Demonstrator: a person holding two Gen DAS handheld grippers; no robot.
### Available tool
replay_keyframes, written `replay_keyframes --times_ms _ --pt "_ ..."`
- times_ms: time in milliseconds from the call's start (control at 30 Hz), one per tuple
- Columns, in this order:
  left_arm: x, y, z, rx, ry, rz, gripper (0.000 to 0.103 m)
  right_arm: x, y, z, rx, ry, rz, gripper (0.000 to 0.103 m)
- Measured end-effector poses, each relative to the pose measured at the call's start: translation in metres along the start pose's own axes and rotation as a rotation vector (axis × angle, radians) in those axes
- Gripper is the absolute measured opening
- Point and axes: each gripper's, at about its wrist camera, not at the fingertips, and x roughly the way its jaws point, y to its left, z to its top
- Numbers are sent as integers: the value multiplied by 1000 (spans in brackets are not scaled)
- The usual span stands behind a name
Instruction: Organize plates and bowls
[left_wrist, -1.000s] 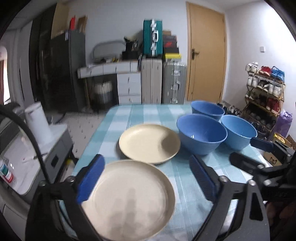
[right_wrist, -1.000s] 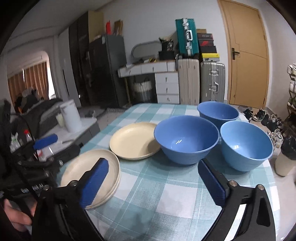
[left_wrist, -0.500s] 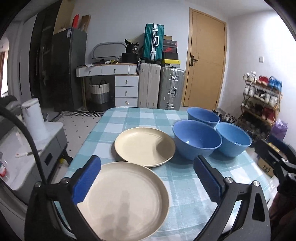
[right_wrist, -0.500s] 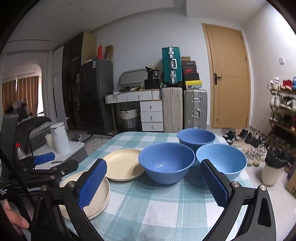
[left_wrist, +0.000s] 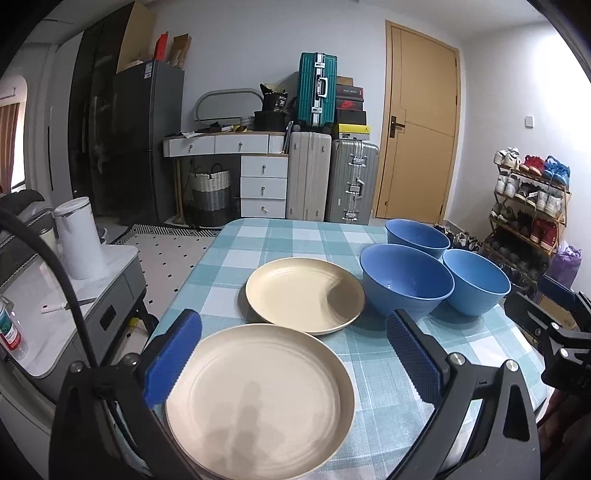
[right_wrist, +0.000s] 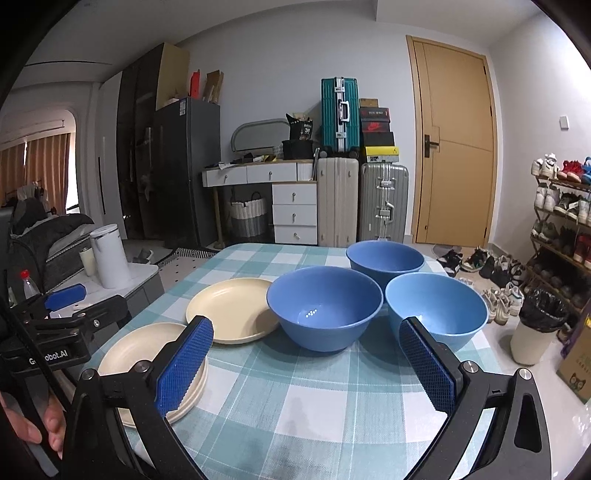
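Note:
A cream plate stack (left_wrist: 258, 391) (right_wrist: 147, 350) lies at the near left of the checked table (left_wrist: 295, 236). Behind it lies a single cream plate (left_wrist: 304, 295) (right_wrist: 232, 310). Three blue bowls stand upright in a cluster to its right: a middle bowl (left_wrist: 406, 280) (right_wrist: 325, 306), a right bowl (left_wrist: 476, 282) (right_wrist: 436, 306) and a far bowl (left_wrist: 417, 232) (right_wrist: 384, 258). My left gripper (left_wrist: 291, 332) (right_wrist: 85, 302) hovers open over the near stack, holding nothing. My right gripper (right_wrist: 306, 332) (left_wrist: 554, 306) is open and empty in front of the bowls.
A white kettle (left_wrist: 79, 240) stands on a low grey cabinet (left_wrist: 74, 295) left of the table. A shoe rack (left_wrist: 528, 206), loose shoes and a lined bin (right_wrist: 535, 325) sit on the right. Suitcases (left_wrist: 332, 177) and a door (left_wrist: 417, 129) are behind.
Both grippers have drawn back and levelled, so more of the room shows. Plates and bowls stay where they were. Both jaws stay open.

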Motion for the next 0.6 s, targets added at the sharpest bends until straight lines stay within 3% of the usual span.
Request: replay_keyframes --times_ms 167,333,600 --pt "3 -5 -1 21 8 8 101 3 -3 -1 20 21 19 102" --pt "-2 -1 1 0 -30 13 101 -6 -9 1 50 -25 30 102" --pt "8 4 -1 -28 17 14 101 -2 -18 1 83 -2 13 102"
